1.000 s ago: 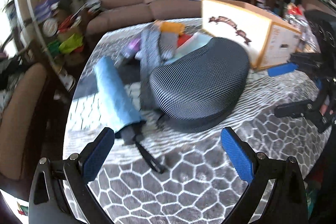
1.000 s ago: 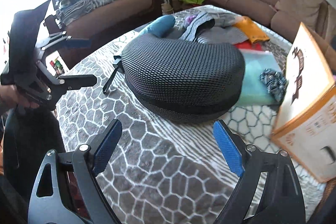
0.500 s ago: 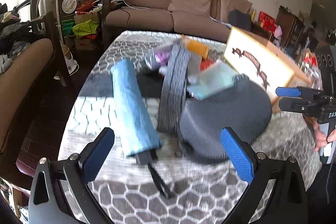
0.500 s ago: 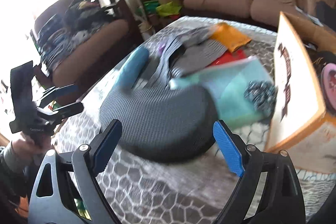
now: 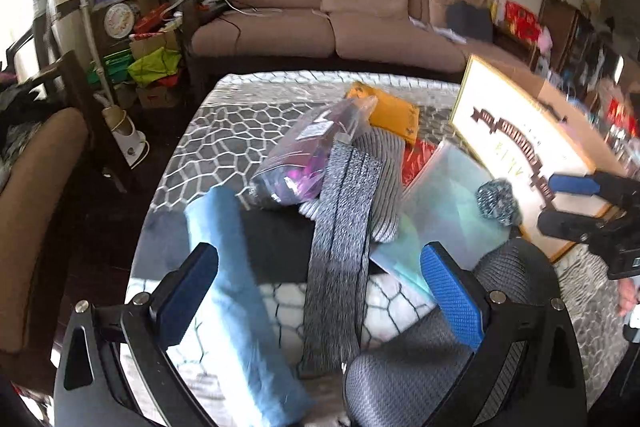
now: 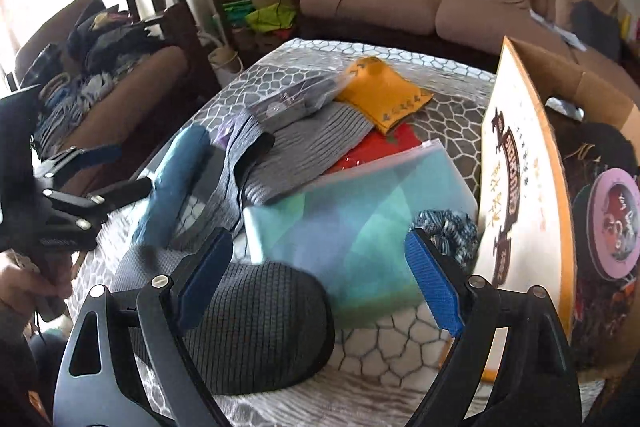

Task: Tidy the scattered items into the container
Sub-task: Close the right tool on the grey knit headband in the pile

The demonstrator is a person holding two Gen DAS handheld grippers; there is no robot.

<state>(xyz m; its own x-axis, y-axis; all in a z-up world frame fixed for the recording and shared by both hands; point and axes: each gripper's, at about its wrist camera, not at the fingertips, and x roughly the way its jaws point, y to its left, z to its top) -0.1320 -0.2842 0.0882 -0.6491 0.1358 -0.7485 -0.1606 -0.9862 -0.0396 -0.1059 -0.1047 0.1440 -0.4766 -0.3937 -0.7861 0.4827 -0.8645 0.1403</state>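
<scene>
Scattered items lie on a table with a grey honeycomb cloth (image 5: 224,131): a black mesh case (image 6: 264,323), a blue folded umbrella (image 5: 236,311), a grey knitted band (image 5: 340,235), a teal zip pouch (image 6: 360,223), an orange pouch (image 6: 380,95), a clear bag of purple things (image 5: 312,155) and a patterned scrunchie (image 6: 448,231). The cardboard box (image 6: 524,195) stands at the right. My left gripper (image 5: 320,301) hovers open above the umbrella and the band. My right gripper (image 6: 318,279) hangs open over the case and the teal pouch, holding nothing.
A brown sofa (image 5: 340,7) runs along the far wall. A brown armchair piled with clothes (image 6: 100,75) stands left of the table, beside cluttered shelves (image 5: 132,27). The box holds dark items and a round pink tin (image 6: 612,219).
Both grippers have travelled across the table from the mesh case toward the pile of flat items, and both have rolled. Both stay open and empty.
</scene>
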